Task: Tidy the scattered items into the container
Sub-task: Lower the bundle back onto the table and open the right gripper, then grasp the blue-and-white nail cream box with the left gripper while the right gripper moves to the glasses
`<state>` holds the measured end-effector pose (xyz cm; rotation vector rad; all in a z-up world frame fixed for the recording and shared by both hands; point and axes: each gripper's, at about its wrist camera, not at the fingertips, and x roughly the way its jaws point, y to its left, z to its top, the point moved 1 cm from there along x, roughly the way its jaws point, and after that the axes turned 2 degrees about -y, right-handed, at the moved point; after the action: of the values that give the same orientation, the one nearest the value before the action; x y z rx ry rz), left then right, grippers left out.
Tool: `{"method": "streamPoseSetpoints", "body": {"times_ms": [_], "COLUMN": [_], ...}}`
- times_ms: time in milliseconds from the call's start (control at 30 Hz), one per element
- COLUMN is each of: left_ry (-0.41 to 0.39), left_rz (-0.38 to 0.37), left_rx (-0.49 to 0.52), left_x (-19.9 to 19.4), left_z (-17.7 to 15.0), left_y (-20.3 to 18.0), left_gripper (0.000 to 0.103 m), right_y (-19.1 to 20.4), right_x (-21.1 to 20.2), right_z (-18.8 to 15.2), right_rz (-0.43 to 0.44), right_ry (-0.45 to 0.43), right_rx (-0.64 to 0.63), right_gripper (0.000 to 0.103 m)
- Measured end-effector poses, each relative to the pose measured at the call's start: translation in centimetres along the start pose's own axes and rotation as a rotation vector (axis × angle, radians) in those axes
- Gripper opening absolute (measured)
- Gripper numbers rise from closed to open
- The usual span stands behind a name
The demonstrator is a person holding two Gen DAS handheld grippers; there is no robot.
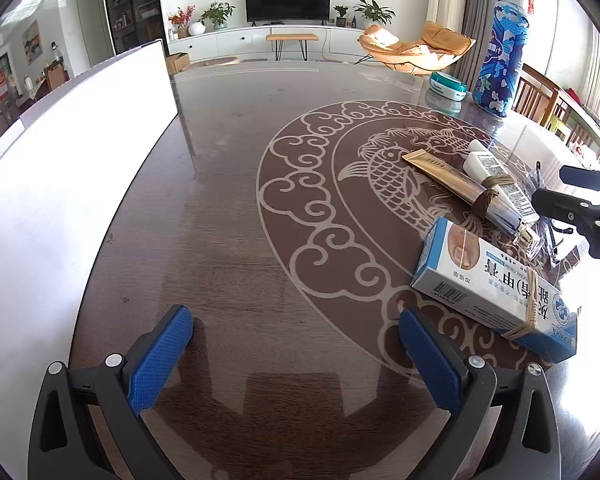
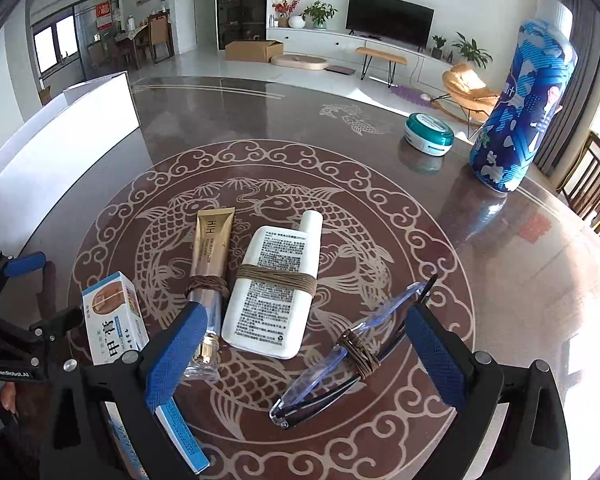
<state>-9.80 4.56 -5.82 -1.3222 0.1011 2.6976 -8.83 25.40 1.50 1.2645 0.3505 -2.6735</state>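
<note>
My right tongs [image 2: 300, 348] hang spread wide and holding nothing above the cluster at the bottom centre of the right wrist view, and my left tongs [image 1: 296, 354] are likewise released over bare surface [image 1: 228, 208] at the bottom of their own frame. The scattered items lie close together on the carp pattern: a gold cream tube [image 2: 210, 264], a flat white lotion bottle [image 2: 274, 292], folded blue-framed glasses [image 2: 340, 354] and a blue-and-white medicine box [image 2: 114, 320], each wound with brown cord. The container, a white box [image 2: 60, 148], stands at the left edge of the frame, well apart from them. I judge the glasses the most delicate: light, thin, likely to flex or slide on the glossy top, so I would close on them at the cord wrap, where the folded arms are bundled thickest. The white bottle looks stiff and smooth, best pinched across its narrow sides at the cord band. The tube should be soft, the carton light and crushable.
</note>
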Motion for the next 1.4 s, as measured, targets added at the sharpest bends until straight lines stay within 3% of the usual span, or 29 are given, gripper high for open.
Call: {"method": "streamPoseSetpoints", "body": {"times_ms": [100, 200, 300, 367, 467, 633, 933, 1100, 1267, 1400], "left_ry": [0.000, 0.000, -0.001, 0.000, 0.000, -0.011, -0.146, -0.135, -0.142, -0.128], "left_rz": [0.000, -0.001, 0.015, 0.032, 0.038, 0.041, -0.172, -0.147, -0.210, -0.201], "left_rx": [0.000, -0.001, -0.019, -0.047, -0.049, -0.067, -0.284, -0.254, -0.237, -0.200], "left_x": [0.0, 0.0, 0.1, -0.2, -1.3, -3.8, -5.8, -5.7, -5.8, -5.8], "left_z": [0.0, 0.0, 0.0, -0.3, -1.7, -4.9, -6.3, -6.1, -6.3, -6.3], "left_y": [0.0, 0.0, 0.3, 0.9, 1.4, 2.3, 5.8, 5.0, 5.0, 4.5], "left_gripper": [0.103, 0.103, 0.103, 0.103, 0.103, 0.103, 0.103, 0.103, 0.103, 0.103], "right_y": [-0.5, 1.3, 1.7, 1.1, 1.3, 2.3, 10.8, 9.9, 8.0, 7.8], "right_x": [1.4, 2.1, 0.2, -0.9, -2.5, -1.8, 0.3, -0.7, -2.2, -2.5], "right_z": [0.9, 0.8, 0.5, -0.3, -2.9, -6.2, -4.5, -6.3, -8.6, -9.0], "right_rz": [-0.059, 0.057, 0.125, 0.114, 0.059, 0.030, 0.184, 0.153, 0.110, 0.101], "right_ry": [0.016, 0.053, -0.010, -0.032, -0.044, 0.016, -0.016, 0.014, 0.015, 0.016], "right_rx": [-0.013, -0.023, 0.038, 0.084, 0.055, 0.022, -0.044, 0.025, 0.079, 0.090], "right_gripper": [0.100, 0.100, 0.100, 0.100, 0.100, 0.100, 0.100, 0.101, 0.103, 0.103]}}
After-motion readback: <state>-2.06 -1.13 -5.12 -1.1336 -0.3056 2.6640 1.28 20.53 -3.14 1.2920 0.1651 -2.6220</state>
